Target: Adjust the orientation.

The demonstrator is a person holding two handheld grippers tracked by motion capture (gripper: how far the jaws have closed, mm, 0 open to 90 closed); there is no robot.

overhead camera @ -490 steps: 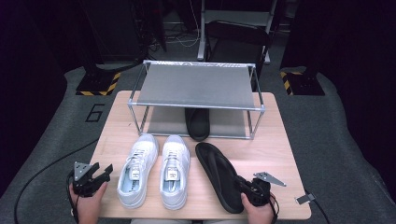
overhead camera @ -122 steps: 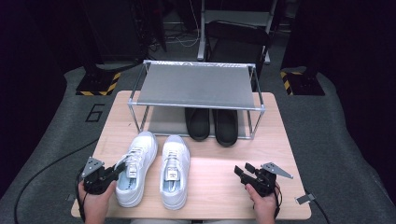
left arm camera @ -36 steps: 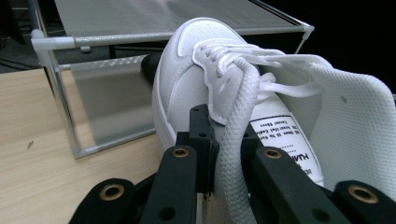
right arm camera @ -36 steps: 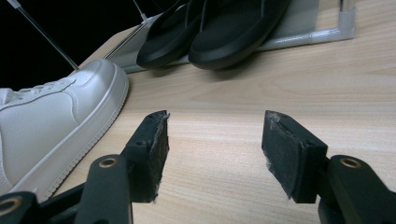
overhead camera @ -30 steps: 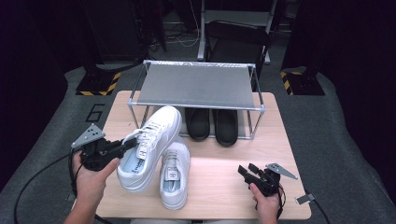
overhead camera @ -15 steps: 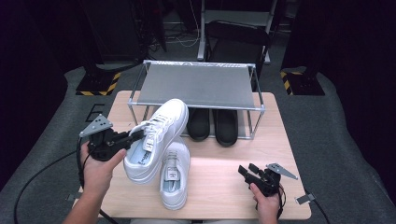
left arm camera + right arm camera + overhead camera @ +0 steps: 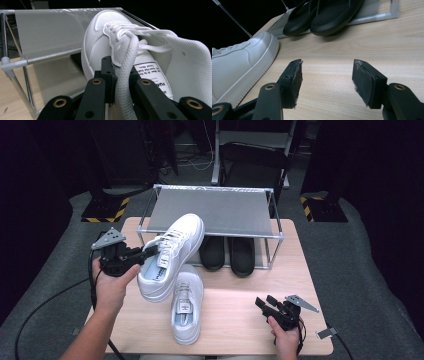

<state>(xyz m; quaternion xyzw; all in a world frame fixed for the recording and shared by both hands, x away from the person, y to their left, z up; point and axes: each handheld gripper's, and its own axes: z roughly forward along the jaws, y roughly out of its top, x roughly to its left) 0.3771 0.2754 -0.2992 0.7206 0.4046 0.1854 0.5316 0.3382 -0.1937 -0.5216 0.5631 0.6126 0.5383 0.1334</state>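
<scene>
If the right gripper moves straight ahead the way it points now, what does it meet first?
Probably the pair of black slippers under the metal shoe rack; bare wooden table lies before the right gripper.

White sneaker [image 7: 170, 255] — black slippers [image 7: 227, 254] — grey shelf [image 7: 210, 211], pale wood table [image 7: 240, 315].

A white lace-up sneaker [image 7: 170, 255] is lifted off the wooden table, tilted with its toe raised toward the front edge of the metal shoe rack. Its padded collar and laces are pinched at the heel end. A label shows on its tongue.
</scene>
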